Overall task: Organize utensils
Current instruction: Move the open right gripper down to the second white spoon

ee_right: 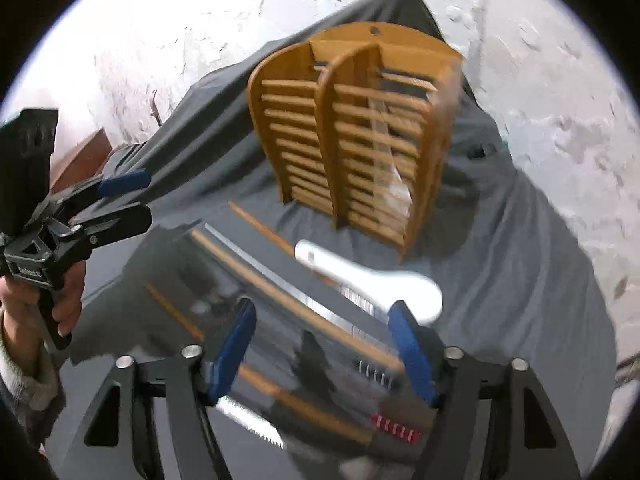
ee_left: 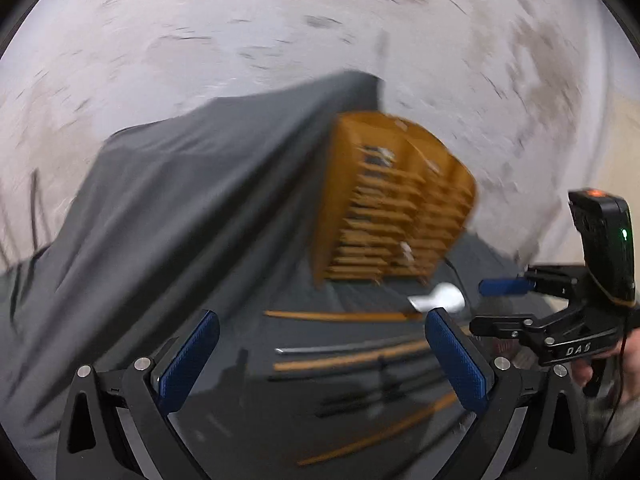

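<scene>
A slatted wooden utensil holder point(ee_right: 352, 132) stands upright on a grey cloth point(ee_right: 520, 248); it also shows, blurred, in the left wrist view point(ee_left: 392, 204). Several utensils lie on the cloth in front of it: a white spoon point(ee_right: 384, 280), wooden chopsticks point(ee_right: 288, 292), a metal chopstick point(ee_right: 256, 256) and dark pieces. My right gripper point(ee_right: 324, 352) is open and empty just above the chopsticks. My left gripper point(ee_left: 320, 360) is open and empty above the utensils point(ee_left: 352, 354). The right gripper shows at the right edge of the left wrist view point(ee_left: 504, 300).
A cracked white wall point(ee_right: 200, 20) rises behind the table. The cloth point(ee_left: 160, 200) is draped up at the back. A brown wooden object point(ee_right: 80, 152) sits at the far left. My left gripper point(ee_right: 124, 196) and the hand holding it show in the right wrist view.
</scene>
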`<state>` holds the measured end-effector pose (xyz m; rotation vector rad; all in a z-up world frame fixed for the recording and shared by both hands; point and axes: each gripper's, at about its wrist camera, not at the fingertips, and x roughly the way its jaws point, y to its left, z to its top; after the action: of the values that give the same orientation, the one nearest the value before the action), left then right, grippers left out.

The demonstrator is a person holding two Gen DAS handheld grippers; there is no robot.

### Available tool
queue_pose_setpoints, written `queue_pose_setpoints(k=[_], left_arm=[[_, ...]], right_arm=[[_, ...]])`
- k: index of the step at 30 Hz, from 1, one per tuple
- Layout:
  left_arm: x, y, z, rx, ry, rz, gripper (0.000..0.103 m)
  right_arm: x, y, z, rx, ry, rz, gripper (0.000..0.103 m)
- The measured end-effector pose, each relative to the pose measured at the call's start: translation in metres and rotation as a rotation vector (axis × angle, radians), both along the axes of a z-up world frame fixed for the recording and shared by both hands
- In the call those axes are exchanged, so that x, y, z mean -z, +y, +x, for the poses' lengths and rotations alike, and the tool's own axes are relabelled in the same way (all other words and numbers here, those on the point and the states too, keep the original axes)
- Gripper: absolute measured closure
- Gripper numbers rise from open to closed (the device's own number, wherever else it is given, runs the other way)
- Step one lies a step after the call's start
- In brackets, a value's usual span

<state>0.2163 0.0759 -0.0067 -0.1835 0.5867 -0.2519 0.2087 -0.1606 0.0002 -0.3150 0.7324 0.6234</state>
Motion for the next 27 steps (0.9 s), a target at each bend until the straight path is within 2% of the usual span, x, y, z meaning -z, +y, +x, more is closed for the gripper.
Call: queue_pose_setpoints(k=[1, 2, 4, 5, 7, 9, 12, 14, 15, 16, 21, 24, 26, 27], left_arm=[[0.001, 0.005, 0.001, -0.009, -0.005, -0.023, 0.0], [0.001, 0.009, 0.001, -0.021, -0.011, -0.044, 0.0], [0.002, 0.012, 0.0, -0.028, -0.02, -0.05, 0.0], [0.002, 0.012, 0.0, -0.022, -0.023, -0.051, 0.0], [0.001, 0.01, 0.001, 0.013, -0.027, -0.065, 0.0], [-0.003, 0.006, -0.001, 0.043, -0.041, -0.065, 0.0], [-0.008, 0.004, -0.009, 0.055, -0.071, -0.063, 0.0], [-0.009, 0.003, -0.012, 0.047, -0.068, -0.065, 0.0], [-0.009, 0.004, -0.013, 0.041, -0.071, -0.066, 0.0], [-0.01, 0.005, -0.014, 0.033, -0.074, -0.066, 0.0], [-0.01, 0.01, -0.018, 0.006, -0.076, -0.078, 0.0], [-0.011, 0.011, -0.018, 0.016, -0.074, -0.099, 0.0], [-0.01, 0.01, -0.018, 0.027, -0.069, -0.112, 0.0], [-0.01, 0.01, -0.018, 0.027, -0.068, -0.112, 0.0]], right_arm=[[-0.001, 0.007, 0.004, -0.013, -0.029, -0.001, 0.061], [0.002, 0.01, 0.006, -0.01, -0.045, 0.0, 0.067], [0.017, 0.012, 0.005, 0.003, -0.061, 0.01, 0.091], [0.025, 0.013, 0.003, -0.005, -0.055, 0.004, 0.094], [0.033, 0.013, -0.005, -0.041, -0.061, 0.016, 0.094], [0.035, 0.01, -0.003, -0.012, -0.046, 0.029, 0.094], [0.034, 0.014, -0.005, 0.029, -0.116, -0.041, 0.092], [0.037, 0.018, -0.01, 0.023, -0.15, -0.062, 0.073], [0.04, 0.021, -0.013, 0.019, -0.169, -0.077, 0.047], [0.042, 0.024, -0.015, 0.016, -0.188, -0.083, 0.03], [0.047, 0.034, -0.016, 0.018, -0.229, -0.115, 0.03], [0.046, 0.041, 0.002, 0.034, -0.192, -0.139, 0.032], [0.049, 0.043, 0.009, 0.039, -0.161, -0.139, 0.052], [0.05, 0.044, 0.012, 0.037, -0.147, -0.137, 0.071]])
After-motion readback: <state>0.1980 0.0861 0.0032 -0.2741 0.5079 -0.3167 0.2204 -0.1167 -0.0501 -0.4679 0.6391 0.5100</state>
